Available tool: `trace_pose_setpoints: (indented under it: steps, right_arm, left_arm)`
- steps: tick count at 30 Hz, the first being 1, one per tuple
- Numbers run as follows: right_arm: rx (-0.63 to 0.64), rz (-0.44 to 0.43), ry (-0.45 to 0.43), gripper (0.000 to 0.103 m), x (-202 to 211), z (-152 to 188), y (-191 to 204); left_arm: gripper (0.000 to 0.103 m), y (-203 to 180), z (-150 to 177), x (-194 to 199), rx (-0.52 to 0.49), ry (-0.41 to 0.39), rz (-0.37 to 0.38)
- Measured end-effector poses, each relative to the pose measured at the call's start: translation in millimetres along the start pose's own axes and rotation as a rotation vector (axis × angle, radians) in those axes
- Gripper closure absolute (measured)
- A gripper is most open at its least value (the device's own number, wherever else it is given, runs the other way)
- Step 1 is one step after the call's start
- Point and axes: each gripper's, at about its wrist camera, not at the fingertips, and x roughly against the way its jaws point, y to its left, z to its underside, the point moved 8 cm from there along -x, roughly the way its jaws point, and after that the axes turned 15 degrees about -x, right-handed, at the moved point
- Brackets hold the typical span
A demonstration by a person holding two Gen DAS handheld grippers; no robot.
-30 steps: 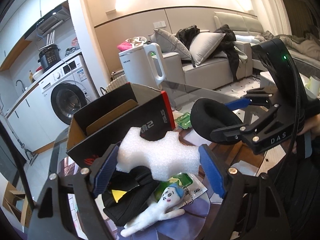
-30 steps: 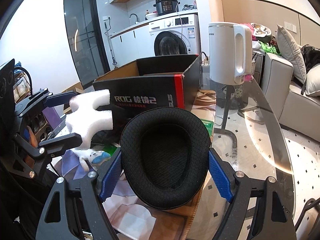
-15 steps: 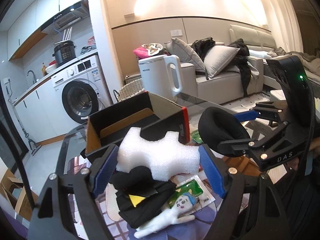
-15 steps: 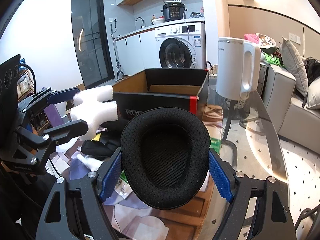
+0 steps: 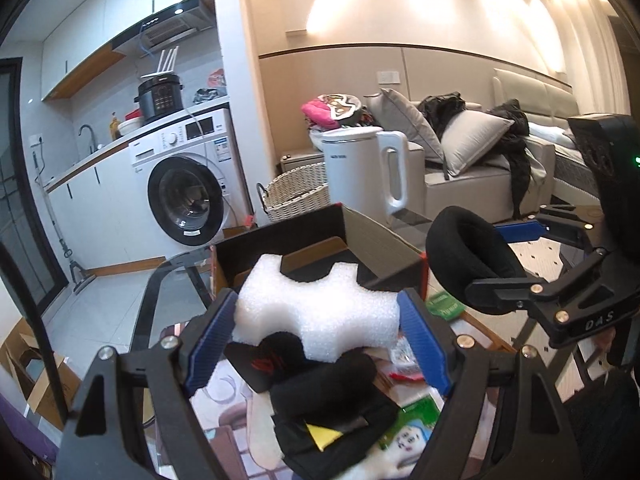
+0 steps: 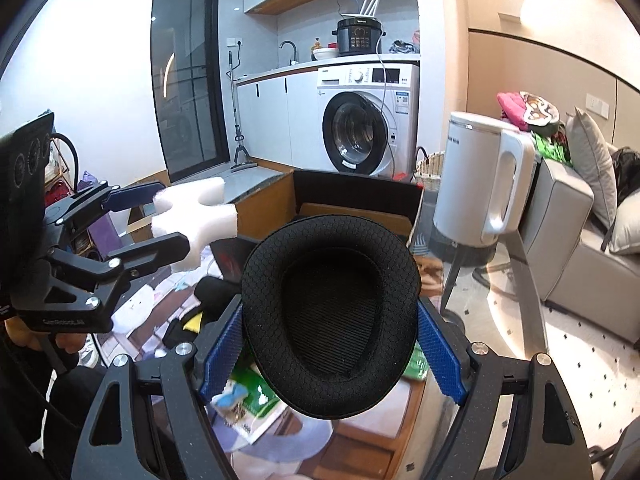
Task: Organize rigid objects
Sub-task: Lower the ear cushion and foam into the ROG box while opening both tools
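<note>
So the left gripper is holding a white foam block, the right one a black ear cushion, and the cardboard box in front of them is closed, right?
Not quite: the cardboard box is open at the top, as the right wrist view shows. The rest holds: the left gripper is clamped on the white foam block, and the right gripper on the black ear cushion.
</note>
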Motion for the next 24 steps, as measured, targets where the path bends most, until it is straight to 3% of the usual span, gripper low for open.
trace_pose_setpoints:
  steps: [9,24]
  right_arm:
    - [0.049,0.018,0.016,0.021,-21,-35,15]
    - [0.103,0.040,0.092,0.021,-88,-73,11]
  left_arm:
    - [0.022,29,-10,-27,0.021,0.013,-0.017]
    - [0.022,57,-8,-95,0.028,0.065,-0.006]
